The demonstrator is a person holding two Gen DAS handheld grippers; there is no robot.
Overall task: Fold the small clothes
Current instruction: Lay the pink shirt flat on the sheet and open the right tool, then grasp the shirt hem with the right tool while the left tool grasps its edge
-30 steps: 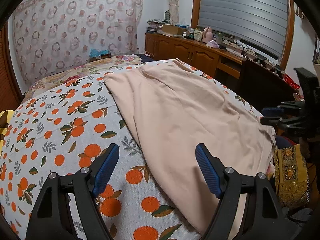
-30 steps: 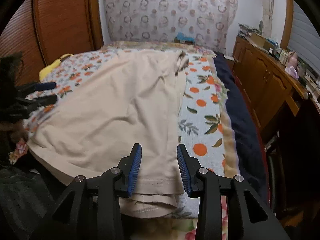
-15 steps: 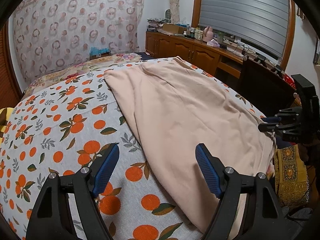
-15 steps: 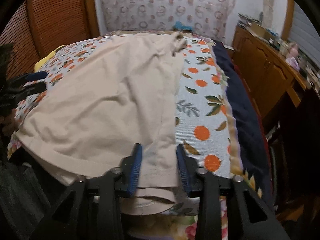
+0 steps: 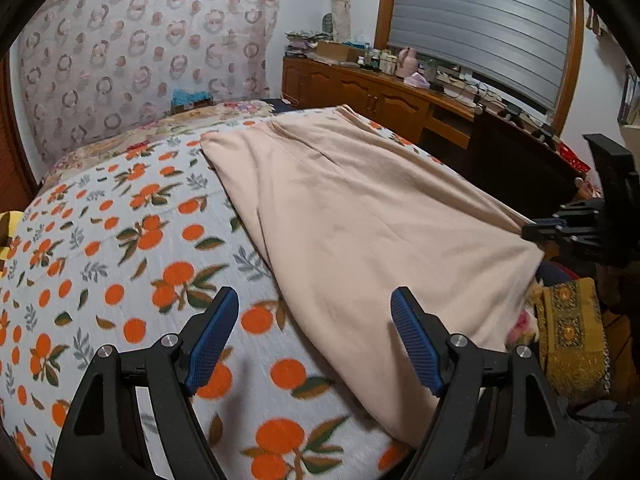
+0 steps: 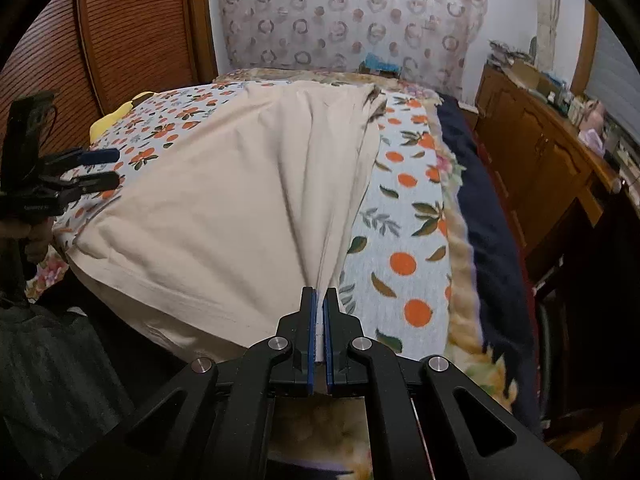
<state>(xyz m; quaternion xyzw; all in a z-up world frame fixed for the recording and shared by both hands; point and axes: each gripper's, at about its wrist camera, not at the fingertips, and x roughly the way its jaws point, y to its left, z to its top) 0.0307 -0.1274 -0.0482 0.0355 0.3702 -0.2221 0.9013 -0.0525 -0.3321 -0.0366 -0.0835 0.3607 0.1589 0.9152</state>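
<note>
A beige garment (image 5: 360,216) lies spread over the orange-print bedcover (image 5: 120,240); it also shows in the right wrist view (image 6: 224,208). My right gripper (image 6: 319,300) is shut on the garment's near hem corner and pulls folds up toward it; it appears at the right in the left wrist view (image 5: 536,232). My left gripper (image 5: 312,312) is open and empty, above the garment's left edge near the bed's front; it shows at the left in the right wrist view (image 6: 100,168).
A wooden sideboard (image 5: 380,92) with clutter runs along the right wall under a shuttered window. A dark blue blanket (image 6: 480,208) edges the bed. A yellow patterned cloth (image 5: 572,332) hangs at the bed's corner. A wooden wardrobe (image 6: 132,40) stands at the left.
My right gripper has closed on the garment's hem corner and lifted it a little, bunching folds. The left gripper stayed open and barely moved.
</note>
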